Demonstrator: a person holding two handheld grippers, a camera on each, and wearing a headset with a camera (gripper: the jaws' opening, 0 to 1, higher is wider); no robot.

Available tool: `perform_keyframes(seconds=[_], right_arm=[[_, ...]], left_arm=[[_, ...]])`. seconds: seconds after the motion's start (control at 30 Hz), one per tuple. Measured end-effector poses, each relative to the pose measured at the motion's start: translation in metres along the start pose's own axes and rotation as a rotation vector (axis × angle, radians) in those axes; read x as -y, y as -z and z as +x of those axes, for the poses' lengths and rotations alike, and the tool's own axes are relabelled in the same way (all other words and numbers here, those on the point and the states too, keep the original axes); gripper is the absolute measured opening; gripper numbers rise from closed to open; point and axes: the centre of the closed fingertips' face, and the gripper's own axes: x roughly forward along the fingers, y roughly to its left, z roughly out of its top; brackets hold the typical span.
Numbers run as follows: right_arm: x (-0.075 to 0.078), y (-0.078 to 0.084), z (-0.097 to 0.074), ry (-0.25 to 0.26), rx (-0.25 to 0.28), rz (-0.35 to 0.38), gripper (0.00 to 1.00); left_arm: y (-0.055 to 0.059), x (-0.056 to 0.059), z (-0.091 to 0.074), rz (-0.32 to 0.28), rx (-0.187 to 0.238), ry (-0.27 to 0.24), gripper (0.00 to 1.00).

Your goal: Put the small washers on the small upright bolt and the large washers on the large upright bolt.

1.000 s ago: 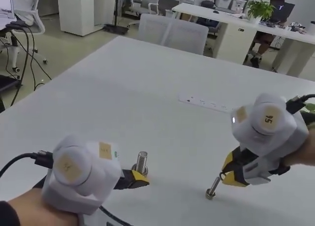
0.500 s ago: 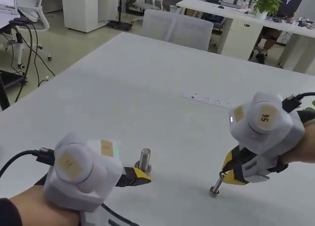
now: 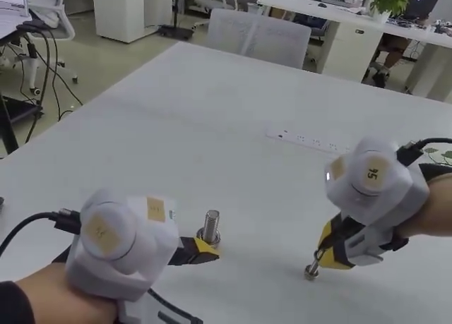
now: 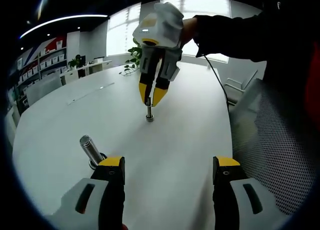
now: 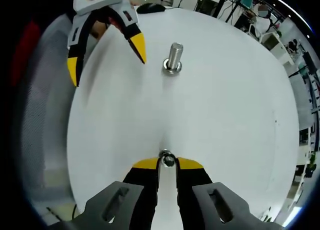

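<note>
The large upright bolt (image 3: 210, 226) stands on the white table (image 3: 212, 126) with washers ringing its base (image 5: 173, 66). My left gripper (image 3: 201, 248) sits just beside it, open and holding nothing; the bolt (image 4: 90, 150) rises by the left jaw of that gripper (image 4: 169, 165). The small bolt (image 3: 312, 266) stands further right. My right gripper (image 3: 326, 257) hangs right over its top, jaws nearly together on a small round grey washer (image 5: 167, 160). From the left gripper view the right gripper (image 4: 154, 92) points straight down at the small bolt (image 4: 149, 113).
A white power strip (image 3: 311, 140) lies on the table beyond the bolts. A grey chair (image 3: 258, 34) stands at the far edge, with desks and a potted plant behind. A black cable (image 3: 28, 225) trails from the left gripper.
The right gripper has closed in over the top of the small bolt. The left gripper stays beside the large bolt. The head camera has shifted.
</note>
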Motion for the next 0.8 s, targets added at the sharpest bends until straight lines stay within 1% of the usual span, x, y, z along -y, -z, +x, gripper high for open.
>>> perform_keyframes(seconds=[0.43, 0.8], right_arm=[[-0.001, 0.006, 0.016, -0.023, -0.001, 0.008, 0.14], [-0.001, 0.008, 0.023, -0.032, 0.001, 0.009, 0.14]], left_arm=[[0.002, 0.000, 0.002, -0.006, -0.008, 0.003, 0.71], [0.004, -0.001, 0.004, -0.013, -0.016, 0.004, 0.71]])
